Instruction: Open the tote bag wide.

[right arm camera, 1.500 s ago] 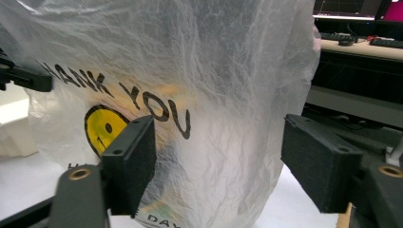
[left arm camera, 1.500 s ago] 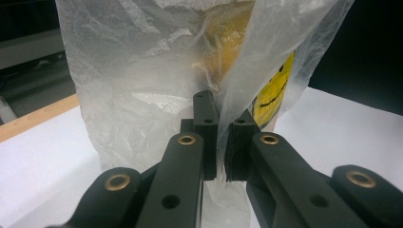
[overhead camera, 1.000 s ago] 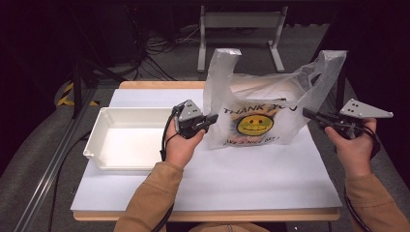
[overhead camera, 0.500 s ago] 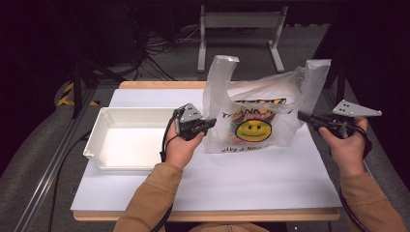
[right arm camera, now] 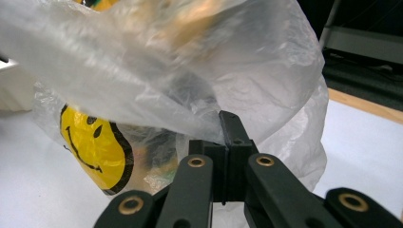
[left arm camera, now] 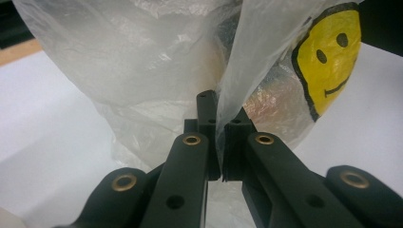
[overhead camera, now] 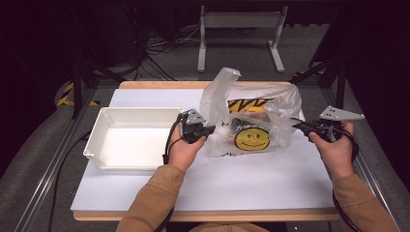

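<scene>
Left claw (overhead camera: 211,130) is clamped on a fold of the clear plastic bag (overhead camera: 251,116) at the bag's left side, its two black jaws pressed together with the thin film caught between them, as the left gripper view shows close up; right claw (overhead camera: 296,125) is likewise pinched shut on the bag's right edge, a sheet of film draping over its jaw tips in the right gripper view; each claw is held in one of the person's hands, the forearms in tan sleeves reaching in from the near edge; the bag sits on the white-covered desk (overhead camera: 241,179) between the two claws, towards the far side, its loose top handle standing up crumpled; a yellow smiley face (overhead camera: 252,138) is printed on the front, with dark lettering above it; something rounded shows dimly through the plastic, too blurred to name; a shallow white tray (overhead camera: 99,133) rests on the desk just left of the left hand.
</scene>
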A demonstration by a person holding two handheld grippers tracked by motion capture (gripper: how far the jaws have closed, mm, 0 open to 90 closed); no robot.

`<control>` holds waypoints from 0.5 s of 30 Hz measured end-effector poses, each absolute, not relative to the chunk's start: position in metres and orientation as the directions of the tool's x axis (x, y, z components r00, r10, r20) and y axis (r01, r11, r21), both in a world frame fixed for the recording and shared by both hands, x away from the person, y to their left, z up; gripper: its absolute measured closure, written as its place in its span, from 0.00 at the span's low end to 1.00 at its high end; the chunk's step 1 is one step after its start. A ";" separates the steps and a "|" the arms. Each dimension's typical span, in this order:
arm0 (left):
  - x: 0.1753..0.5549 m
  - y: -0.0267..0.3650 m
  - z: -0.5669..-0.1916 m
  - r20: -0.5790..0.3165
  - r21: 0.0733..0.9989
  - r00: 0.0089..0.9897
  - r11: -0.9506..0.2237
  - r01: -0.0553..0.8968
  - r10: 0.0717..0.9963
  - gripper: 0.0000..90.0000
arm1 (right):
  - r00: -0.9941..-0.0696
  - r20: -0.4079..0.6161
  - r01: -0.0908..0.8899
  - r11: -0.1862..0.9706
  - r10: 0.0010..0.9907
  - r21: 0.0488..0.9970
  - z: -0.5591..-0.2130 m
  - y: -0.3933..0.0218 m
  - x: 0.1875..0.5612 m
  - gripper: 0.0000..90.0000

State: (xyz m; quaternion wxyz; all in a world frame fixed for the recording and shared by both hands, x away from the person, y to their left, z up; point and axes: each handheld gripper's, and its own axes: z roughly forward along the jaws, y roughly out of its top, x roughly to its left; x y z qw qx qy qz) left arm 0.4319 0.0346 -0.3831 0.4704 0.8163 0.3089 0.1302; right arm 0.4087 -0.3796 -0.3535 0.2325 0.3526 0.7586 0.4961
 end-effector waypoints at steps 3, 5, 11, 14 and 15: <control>0.431 0.031 -0.389 -0.089 0.846 0.771 -0.361 0.392 0.630 0.98 | -0.640 0.012 0.319 0.252 0.768 0.914 -0.357 -0.379 0.410 1.00; 0.431 0.030 -0.390 -0.086 0.843 0.772 -0.367 0.393 0.629 0.98 | -0.637 0.016 0.325 0.249 0.771 0.912 -0.359 -0.380 0.410 1.00; 0.435 0.024 -0.403 -0.105 0.799 0.750 -0.394 0.455 0.653 0.97 | -0.624 0.049 0.369 0.239 0.780 0.898 -0.374 -0.383 0.414 1.00; 0.436 0.022 -0.407 -0.119 0.783 0.741 -0.397 0.479 0.660 0.97 | -0.613 0.064 0.394 0.235 0.788 0.889 -0.381 -0.383 0.416 1.00; 0.437 0.022 -0.408 -0.119 0.777 0.739 -0.401 0.486 0.663 0.97 | -0.609 0.069 0.405 0.235 0.790 0.884 -0.383 -0.383 0.417 1.00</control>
